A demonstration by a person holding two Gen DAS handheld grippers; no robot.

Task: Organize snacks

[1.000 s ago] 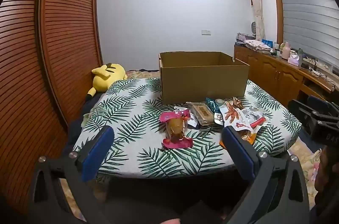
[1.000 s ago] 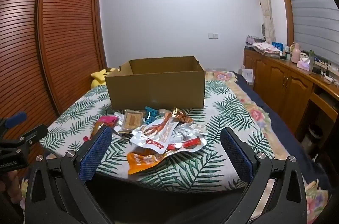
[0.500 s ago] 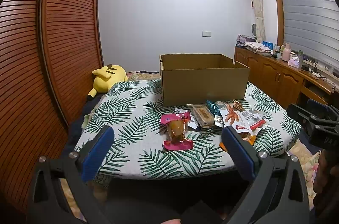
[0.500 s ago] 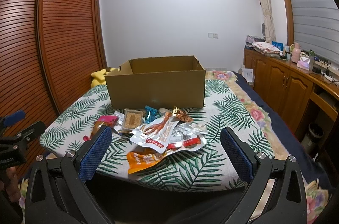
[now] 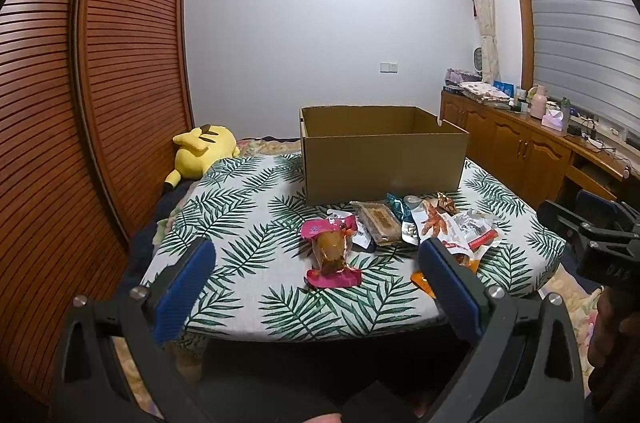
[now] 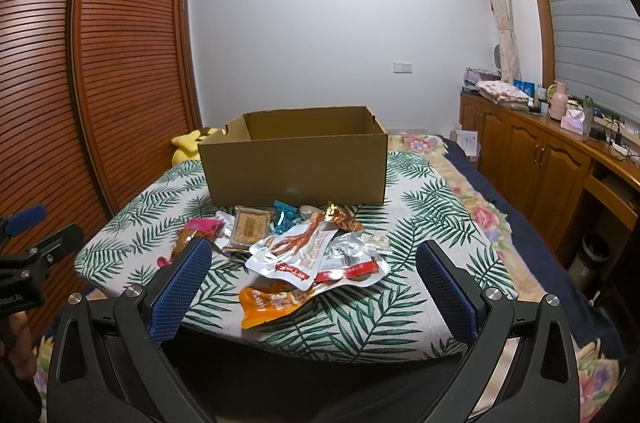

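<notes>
two grippers, the left gripper [image 5: 316, 269] and the right gripper [image 6: 314, 269], hang spread wide and empty, and over the last second they have barely shifted, only backing off a touch from the table [image 5: 240, 223]. the snacks [image 6: 304, 251] lie heaped just in front of the open cardboard box [image 6: 294, 163], none lifted, so sorting has not begun; the pink packet [image 5: 330, 249] looks like the left side's nearest pick.

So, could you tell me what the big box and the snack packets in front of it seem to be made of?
The box looks like matte brown corrugated cardboard, with plain dull walls. The snack packets seem glossy plastic or foil film: they crinkle and catch the light.
</notes>
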